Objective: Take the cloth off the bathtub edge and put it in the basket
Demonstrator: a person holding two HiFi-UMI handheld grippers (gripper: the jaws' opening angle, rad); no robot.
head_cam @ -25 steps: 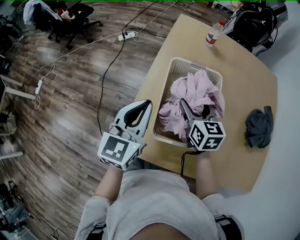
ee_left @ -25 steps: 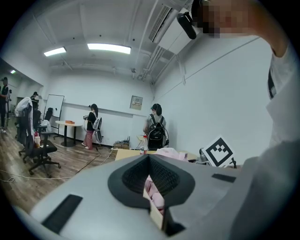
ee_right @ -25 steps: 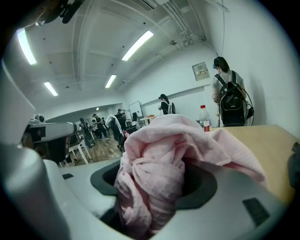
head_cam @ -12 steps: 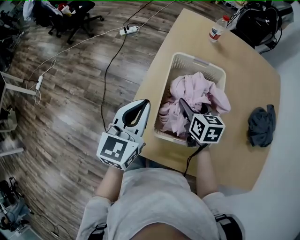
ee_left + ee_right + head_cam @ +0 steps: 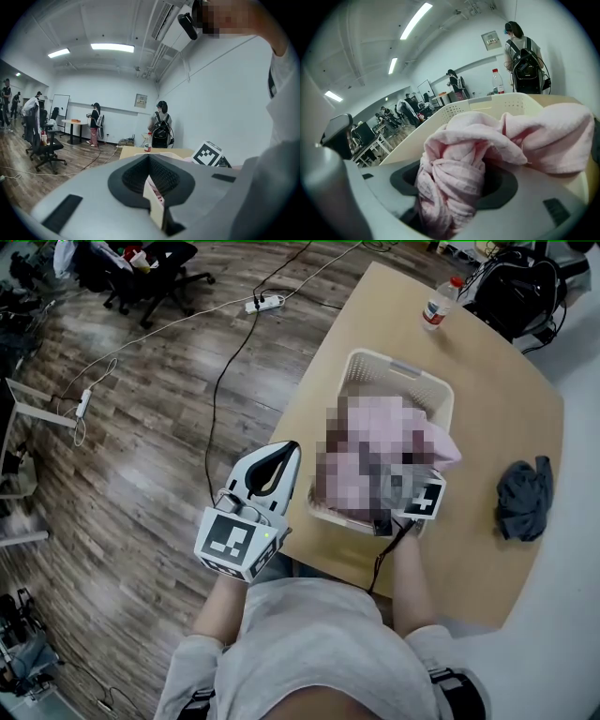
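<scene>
Pinches a twisted bunch of the pink cloth (image 5: 452, 154) in the right gripper (image 5: 457, 185), tilted down at the near end of the basket (image 5: 398, 367) on the worktop (image 5: 487, 409), rest heaped just ahead inside; holds left gripper (image 5: 286, 457) closed, empty, farther off.

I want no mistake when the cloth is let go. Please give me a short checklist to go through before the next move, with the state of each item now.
1. Grip on the pink cloth: ok. It is bunched between the jaws of the right gripper.
2. Right gripper over the basket: ok. It is low, among the cloth inside the rim.
3. Whole cloth inside the basket: cannot tell. One fold reaches the right rim.
4. Left gripper out of the way: ok. It is shut, empty, and left of the basket.
5. No cloth left outside: not ok, perhaps. A gray cloth lies on the table, right of the basket.
</scene>
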